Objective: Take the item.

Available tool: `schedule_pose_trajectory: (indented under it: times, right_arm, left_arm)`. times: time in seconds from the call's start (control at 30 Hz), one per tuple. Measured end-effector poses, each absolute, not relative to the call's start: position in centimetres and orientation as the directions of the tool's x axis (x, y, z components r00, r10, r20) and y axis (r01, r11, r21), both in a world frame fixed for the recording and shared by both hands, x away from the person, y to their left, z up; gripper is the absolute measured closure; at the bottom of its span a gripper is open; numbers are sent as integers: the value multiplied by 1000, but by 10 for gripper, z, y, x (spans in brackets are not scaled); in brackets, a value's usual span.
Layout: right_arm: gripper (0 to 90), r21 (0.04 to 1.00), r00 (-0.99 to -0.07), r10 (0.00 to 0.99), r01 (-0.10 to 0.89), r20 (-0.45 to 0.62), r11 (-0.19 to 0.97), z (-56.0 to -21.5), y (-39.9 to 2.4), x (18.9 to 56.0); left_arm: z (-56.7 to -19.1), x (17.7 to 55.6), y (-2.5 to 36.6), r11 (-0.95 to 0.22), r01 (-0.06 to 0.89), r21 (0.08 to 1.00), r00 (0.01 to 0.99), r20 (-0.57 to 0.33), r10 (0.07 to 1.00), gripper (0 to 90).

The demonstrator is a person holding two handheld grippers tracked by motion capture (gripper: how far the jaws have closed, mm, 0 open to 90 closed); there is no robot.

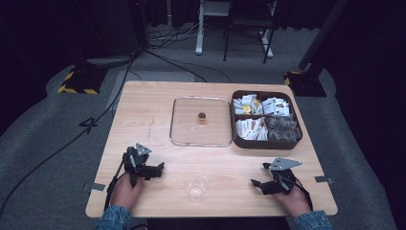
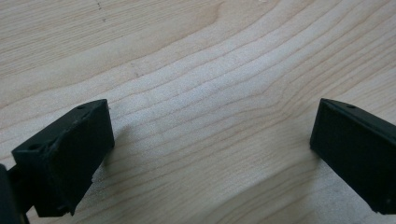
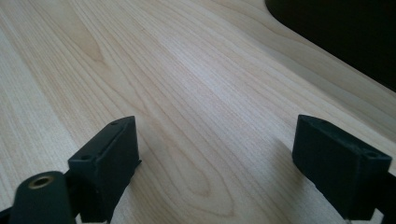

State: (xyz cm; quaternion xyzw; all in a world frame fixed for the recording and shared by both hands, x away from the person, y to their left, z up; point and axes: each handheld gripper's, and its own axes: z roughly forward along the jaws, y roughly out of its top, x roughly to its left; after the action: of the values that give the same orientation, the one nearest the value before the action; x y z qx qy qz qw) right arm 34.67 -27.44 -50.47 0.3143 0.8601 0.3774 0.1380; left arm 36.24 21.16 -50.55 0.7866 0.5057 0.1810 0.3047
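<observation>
Both hands rest low near the tabletop's (image 1: 143,110) near edge, the left tool (image 1: 155,168) and right tool (image 1: 258,179) each spread wide, holding nothing, with a clear cup (image 1: 196,188) standing between them.

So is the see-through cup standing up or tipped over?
Standing up. In the high view the clear cup shows its round open mouth facing up, near the table's front edge.
</observation>
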Motion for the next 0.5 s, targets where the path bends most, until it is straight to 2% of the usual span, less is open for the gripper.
schedule_pose_trajectory:
  times: [0.5]
  right_arm:
    - [154, 737, -759, 652, 441, 0, 513, -505, -274, 346]
  left_arm:
    - [-506, 363, 211, -302, 684, 664, 423, -24, 906, 0]
